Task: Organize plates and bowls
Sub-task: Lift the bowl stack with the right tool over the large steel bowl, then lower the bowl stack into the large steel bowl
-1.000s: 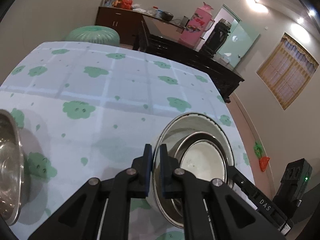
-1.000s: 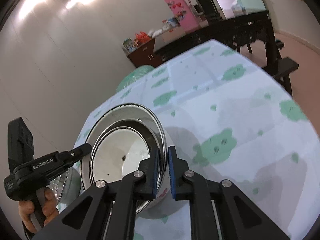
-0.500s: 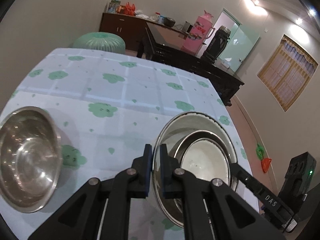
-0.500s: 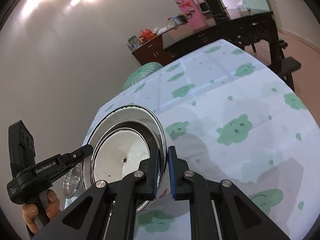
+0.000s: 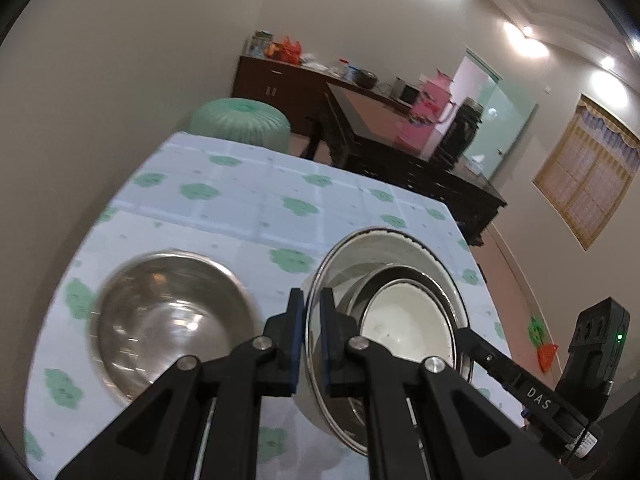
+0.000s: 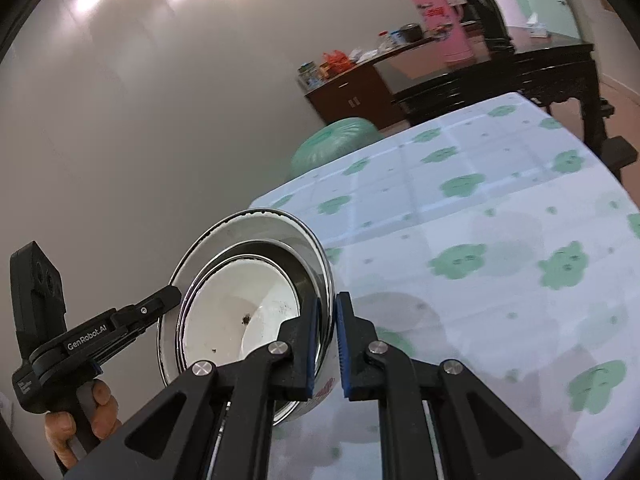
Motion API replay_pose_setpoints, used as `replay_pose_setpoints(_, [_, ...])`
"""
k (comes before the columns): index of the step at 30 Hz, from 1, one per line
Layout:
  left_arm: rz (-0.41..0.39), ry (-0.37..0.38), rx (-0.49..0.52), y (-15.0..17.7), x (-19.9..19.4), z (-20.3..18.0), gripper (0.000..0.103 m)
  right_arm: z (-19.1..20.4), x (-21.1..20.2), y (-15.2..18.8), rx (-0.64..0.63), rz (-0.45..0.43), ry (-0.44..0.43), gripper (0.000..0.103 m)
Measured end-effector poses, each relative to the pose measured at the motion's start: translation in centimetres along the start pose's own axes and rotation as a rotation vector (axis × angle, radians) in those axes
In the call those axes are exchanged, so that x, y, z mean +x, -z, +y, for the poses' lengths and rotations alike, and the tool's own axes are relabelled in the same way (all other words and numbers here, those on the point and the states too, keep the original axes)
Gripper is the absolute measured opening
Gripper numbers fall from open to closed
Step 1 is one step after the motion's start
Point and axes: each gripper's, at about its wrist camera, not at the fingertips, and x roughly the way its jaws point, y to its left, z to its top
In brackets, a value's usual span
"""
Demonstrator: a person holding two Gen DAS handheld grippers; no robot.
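A stack of nested bowls (image 5: 400, 308) hangs above the table: a big steel bowl holding a smaller steel bowl and a white bowl (image 6: 240, 312). My left gripper (image 5: 309, 312) is shut on the big bowl's left rim, and my right gripper (image 6: 327, 320) is shut on its right rim (image 6: 324, 280). The right gripper's arm (image 5: 520, 384) shows in the left wrist view, the left gripper's body (image 6: 100, 332) and the hand holding it (image 6: 80, 420) in the right wrist view. Another empty steel bowl (image 5: 172, 320) sits on the table (image 5: 260, 200) at left.
The table wears a white cloth with green flower prints (image 6: 480, 220). Behind it stand a green pouf (image 5: 240, 120), a dark sideboard (image 5: 288, 80) with clutter, a dark wooden table (image 5: 400, 148) and pink and black flasks (image 6: 436, 12). A wall runs along the left.
Both grippers have lifted the stack of bowls and carried it back from the table. The loose steel bowl has come fully into the left wrist view.
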Motion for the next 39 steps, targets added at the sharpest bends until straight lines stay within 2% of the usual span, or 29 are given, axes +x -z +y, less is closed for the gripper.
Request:
replay_pose_setpoints(9, [-0.074,-0.11,-0.05,-1.4,-4.6,6.6,0.003,8.1,3.6,0.8,-0.083,0.041,-0.078,0.011])
replay_pose_setpoints(19, [-0.062,-0.155,-0.117,-1.1,-4.3,11.9,0.003,12.2,8.0,2.4,-0.121,0.108,-0.086,0.011])
replay_pose_setpoints(29, [-0.051,-0.142,-0.142,-1.2,-3.2,14.0,0.003,14.1,9.4,2.2,-0.168,0.125,-0.046,0.011])
replay_pose_setpoints(39, [-0.037,-0.146,-0.14,-0.8,-2.0,14.0,0.003,14.7,9.6,2.1,-0.203,0.119,-0.011,0.011])
